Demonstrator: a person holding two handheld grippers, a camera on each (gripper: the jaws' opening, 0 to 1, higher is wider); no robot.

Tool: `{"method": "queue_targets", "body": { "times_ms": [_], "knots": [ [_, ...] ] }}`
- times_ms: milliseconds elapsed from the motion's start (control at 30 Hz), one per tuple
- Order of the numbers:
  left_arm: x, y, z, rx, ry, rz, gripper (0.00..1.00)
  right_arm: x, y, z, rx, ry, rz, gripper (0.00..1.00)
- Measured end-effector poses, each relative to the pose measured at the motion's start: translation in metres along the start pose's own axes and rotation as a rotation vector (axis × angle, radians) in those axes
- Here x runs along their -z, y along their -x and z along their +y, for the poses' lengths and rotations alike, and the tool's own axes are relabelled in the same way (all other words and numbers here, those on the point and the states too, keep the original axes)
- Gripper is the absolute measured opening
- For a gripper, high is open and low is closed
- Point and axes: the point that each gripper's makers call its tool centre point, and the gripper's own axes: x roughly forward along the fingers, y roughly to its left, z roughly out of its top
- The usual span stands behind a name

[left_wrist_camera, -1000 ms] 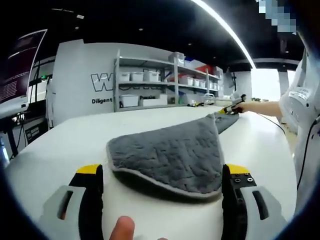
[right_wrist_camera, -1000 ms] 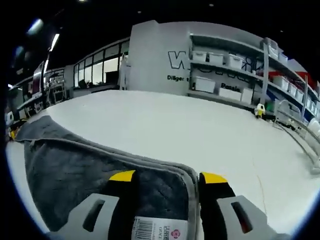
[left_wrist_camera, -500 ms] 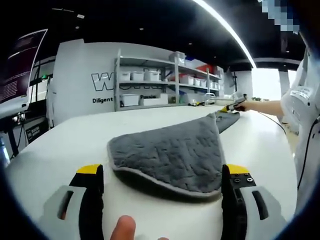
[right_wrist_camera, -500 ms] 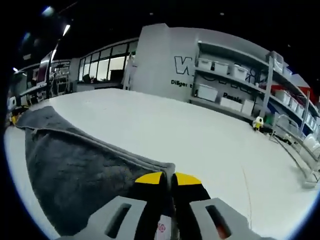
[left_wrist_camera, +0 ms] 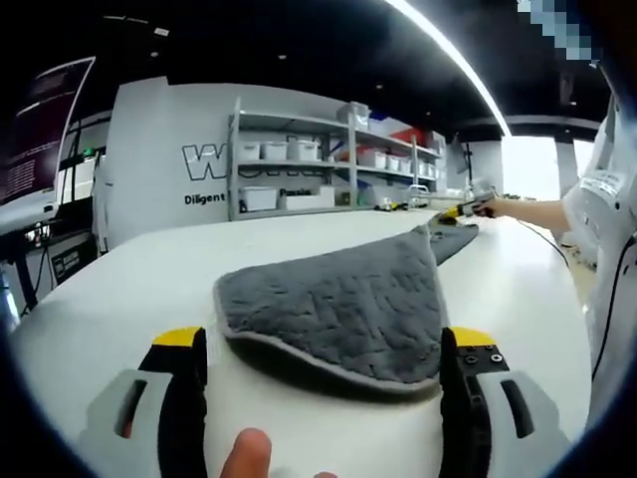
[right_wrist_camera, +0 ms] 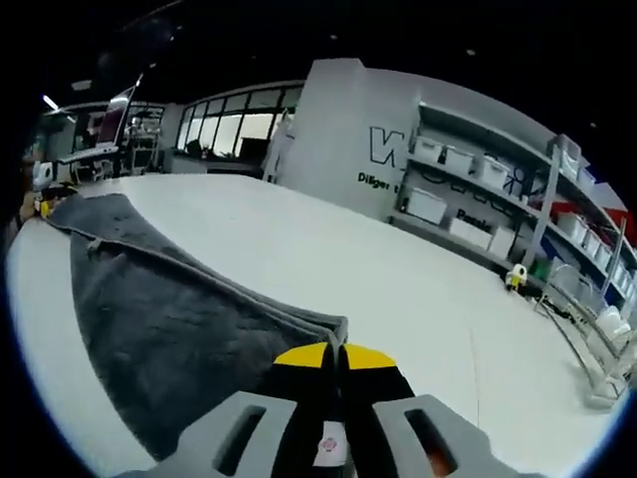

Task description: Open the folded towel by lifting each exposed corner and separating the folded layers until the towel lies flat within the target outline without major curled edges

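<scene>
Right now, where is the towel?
The towel lies on the white table, between the open left gripper jaws; the right gripper pinches its far corner.

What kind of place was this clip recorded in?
Probably a lab or workshop hall: a big white table holding the grey towel, metal shelving stacked with storage bins, wall lettering, dark ceiling with strip lighting.

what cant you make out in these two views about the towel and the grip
- Right gripper view: the towel corner and its tag sit between the shut right gripper jaws, which hide the hold.
- Left gripper view: the towel's underside is hidden by its raised fold; the right gripper is too small.
- No target outline can be made out on the table.
</scene>
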Motion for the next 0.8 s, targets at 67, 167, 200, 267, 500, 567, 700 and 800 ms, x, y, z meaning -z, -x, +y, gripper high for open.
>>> {"method": "queue_targets", "body": {
  "times_ms": [67,167,200,267,500,567,700,800],
  "knots": [
    [0.0,0.0,0.0,0.001,0.002,0.0,0.96,-0.002,0.003,0.001,0.0,0.008,-0.002,0.0],
    [0.0,0.0,0.0,0.002,0.002,0.0,0.95,-0.006,0.006,0.005,-0.009,0.024,-0.013,0.0],
    [0.0,0.0,0.0,0.003,0.002,0.0,0.95,-0.007,0.007,0.006,-0.013,0.029,-0.016,0.0],
    [0.0,0.0,0.0,0.004,0.002,0.001,0.95,-0.01,0.009,0.011,-0.024,0.048,-0.017,0.0],
    [0.001,0.0,-0.001,0.007,0.003,0.002,0.95,-0.009,0.007,0.008,0.004,0.06,-0.005,0.01],
    [0.001,0.0,-0.001,0.007,0.003,0.003,0.95,-0.005,0.005,0.007,0.01,0.055,-0.001,0.01],
    [0.001,0.0,-0.001,0.007,0.004,0.004,0.95,0.0,0.002,0.005,0.028,0.037,0.008,0.01],
    [0.002,0.0,-0.001,0.007,0.004,0.005,0.95,0.001,0.002,0.005,0.032,0.034,0.009,0.02]
  ]
}}
